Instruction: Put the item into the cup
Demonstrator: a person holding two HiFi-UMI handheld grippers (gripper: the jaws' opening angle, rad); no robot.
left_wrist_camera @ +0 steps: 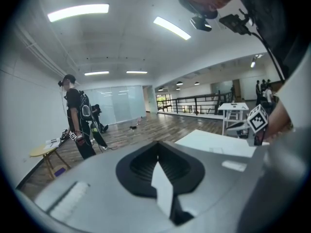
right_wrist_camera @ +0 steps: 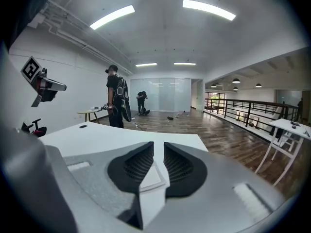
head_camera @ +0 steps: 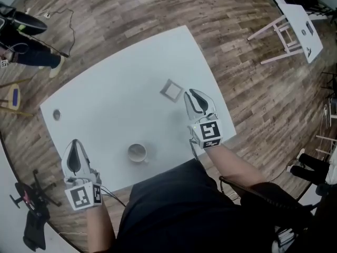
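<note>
A flat white square item (head_camera: 171,90) lies on the white table (head_camera: 116,94), toward its far right. My right gripper (head_camera: 189,93) hovers just right of the item, its tips close beside it. In the right gripper view its dark pads (right_wrist_camera: 137,166) stand a narrow gap apart, with nothing pressed between them. The item (right_wrist_camera: 151,177) shows on the table below that gap. A pale cup (head_camera: 137,153) stands upright near the table's front edge. My left gripper (head_camera: 75,142) is at the front left corner, left of the cup, with its jaws (left_wrist_camera: 157,148) together and empty.
A small dark round object (head_camera: 57,115) lies near the table's left edge. A pink-legged stool (head_camera: 281,33) and a second white table (head_camera: 305,28) stand at the far right. A person (left_wrist_camera: 77,123) stands on the wooden floor beyond. A black tripod (head_camera: 31,199) lies at lower left.
</note>
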